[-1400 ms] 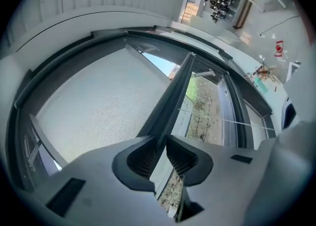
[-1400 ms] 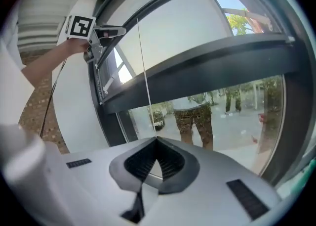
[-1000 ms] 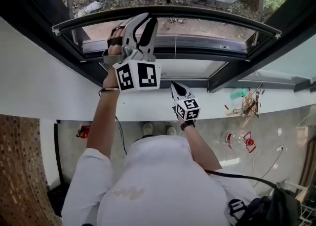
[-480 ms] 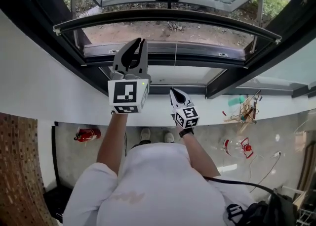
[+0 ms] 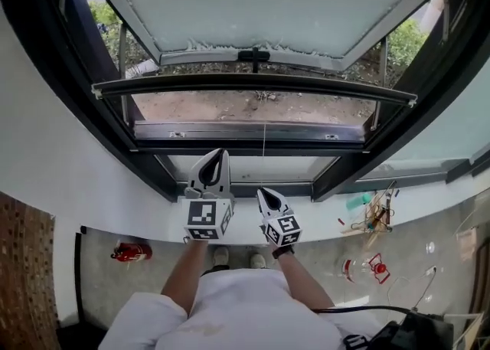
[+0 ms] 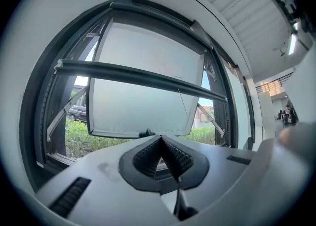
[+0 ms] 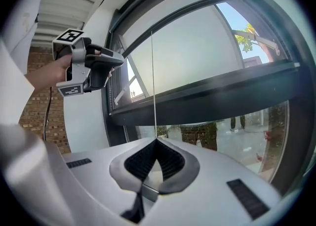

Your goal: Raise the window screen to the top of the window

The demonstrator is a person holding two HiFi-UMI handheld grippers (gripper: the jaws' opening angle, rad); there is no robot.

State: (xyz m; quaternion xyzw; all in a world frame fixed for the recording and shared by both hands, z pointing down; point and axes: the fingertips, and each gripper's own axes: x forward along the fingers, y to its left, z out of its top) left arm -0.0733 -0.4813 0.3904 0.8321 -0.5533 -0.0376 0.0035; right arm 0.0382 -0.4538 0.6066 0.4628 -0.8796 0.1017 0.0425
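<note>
Black rail of the window screen point(image 5: 253, 86) spans the middle of the head view, above the window frame's lower sill point(image 5: 321, 146). At lower centre, your right gripper point(image 5: 263, 192) is clamped on the thin pull cord point(image 5: 264, 149) that hangs from that rail. Your left gripper point(image 5: 216, 154) sits just beside it, to its left. Its jaws have just been closing and now meet pad to pad with nothing between them.

We bring left gripper point(image 5: 216, 155) down from bar point(image 5: 253, 86), rolled, to sill beside right gripper point(image 5: 265, 192). Our left jaws just closed, nothing between them.
</note>
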